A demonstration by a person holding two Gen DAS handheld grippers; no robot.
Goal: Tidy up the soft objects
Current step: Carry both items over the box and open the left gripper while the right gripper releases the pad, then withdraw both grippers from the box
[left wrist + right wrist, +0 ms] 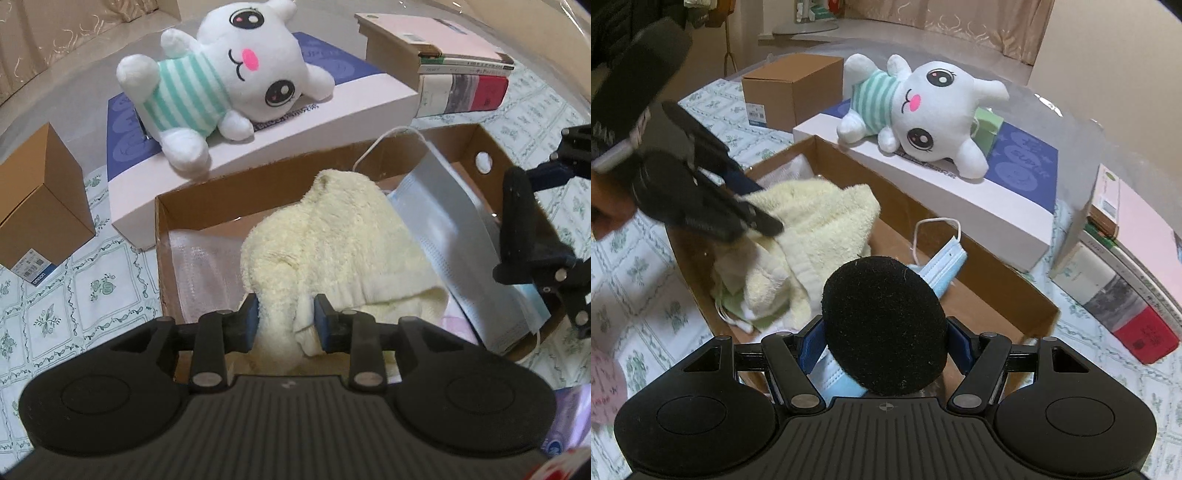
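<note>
My left gripper (284,319) is shut on a cream towel (332,243) and holds it over the open cardboard box (173,206). The towel also shows in the right wrist view (820,218), with the left gripper (738,210) on it. My right gripper (886,347) is shut on a round black sponge pad (884,325) above the box's near end; it also appears in the left wrist view (524,229). A blue face mask (454,221) lies in the box, partly under the pad (945,266). A white plush toy (225,77) in a striped shirt lies on a white flat box (945,122).
A white flat box (280,122) stands behind the cardboard box. A small brown carton (40,206) sits to the left. Stacked books (461,74) stand at the right. The table has a floral cloth (92,288). White and green soft items (738,306) lie in the box.
</note>
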